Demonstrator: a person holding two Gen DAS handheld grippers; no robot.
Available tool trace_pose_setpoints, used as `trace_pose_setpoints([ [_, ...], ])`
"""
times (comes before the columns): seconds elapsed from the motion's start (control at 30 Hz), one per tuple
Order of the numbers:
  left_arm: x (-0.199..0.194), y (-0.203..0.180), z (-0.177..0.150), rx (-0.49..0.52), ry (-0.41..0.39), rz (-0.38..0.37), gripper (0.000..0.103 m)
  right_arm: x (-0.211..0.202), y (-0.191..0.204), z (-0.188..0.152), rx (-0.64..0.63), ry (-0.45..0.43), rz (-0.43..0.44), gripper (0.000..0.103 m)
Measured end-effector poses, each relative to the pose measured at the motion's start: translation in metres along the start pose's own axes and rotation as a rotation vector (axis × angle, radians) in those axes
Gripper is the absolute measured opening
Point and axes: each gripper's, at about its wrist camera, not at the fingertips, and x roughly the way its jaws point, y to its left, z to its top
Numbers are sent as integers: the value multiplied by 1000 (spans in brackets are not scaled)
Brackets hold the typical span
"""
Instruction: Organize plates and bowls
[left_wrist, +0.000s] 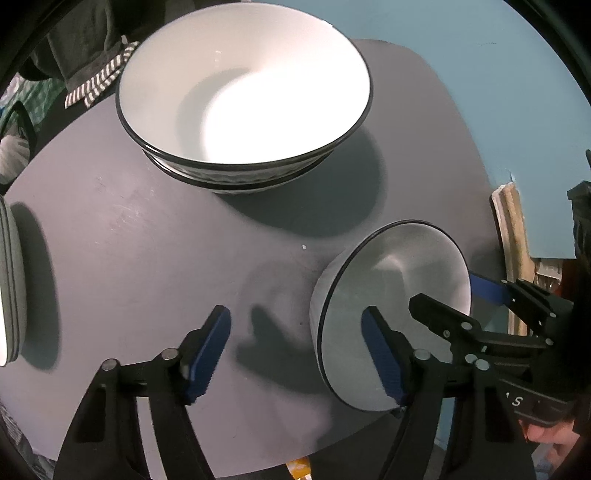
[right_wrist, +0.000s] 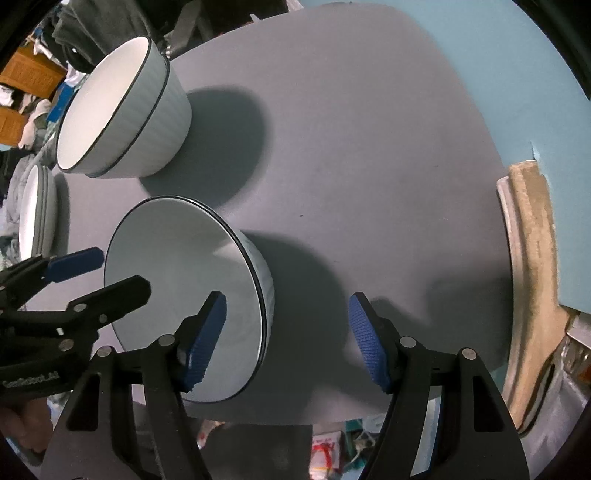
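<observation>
A small white bowl (left_wrist: 399, 280) with a dark rim stands on the round grey table (left_wrist: 129, 240); it also shows in the right wrist view (right_wrist: 177, 266). My left gripper (left_wrist: 295, 314) straddles the bowl's left wall, one blue pad inside and one outside, and neither presses on it. My right gripper (right_wrist: 287, 299) straddles the opposite wall the same way, also open. Each gripper appears in the other's view: the right gripper (left_wrist: 447, 295) and the left gripper (right_wrist: 122, 269). Behind stand two nested large white bowls (left_wrist: 243, 92) (right_wrist: 122, 110).
A stack of plates (left_wrist: 9, 277) (right_wrist: 37, 210) sits at the table's left edge. A striped cloth (left_wrist: 99, 81) hangs beyond the large bowls. A beige trim (right_wrist: 532, 258) and blue wall border the table on the right. The table's near edge lies just below the grippers.
</observation>
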Motion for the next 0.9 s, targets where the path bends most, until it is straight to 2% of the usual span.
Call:
trace_pose_setpoints([
  [0.13,5,-1,-1,-9,11,-4,56,2,-1,-2,1,2,7,69],
  [0.3,13,-3,-3,-23,41,-21,32,7,-5,-4,6,15,31,48],
  [0.47,16,-1,-6,-41,46,-46,27,8,3,2,2,29,26,29],
  [0.57,17,-1,-6,-32,41,-42,21,8,0,4,20,35,45,21],
  [0.73,19,2,-6,-13,42,-62,14,8,3,7,31,49,67,13],
  [0.9,20,0,-3,15,45,-72,10,8,8,10,28,58,73,10],
])
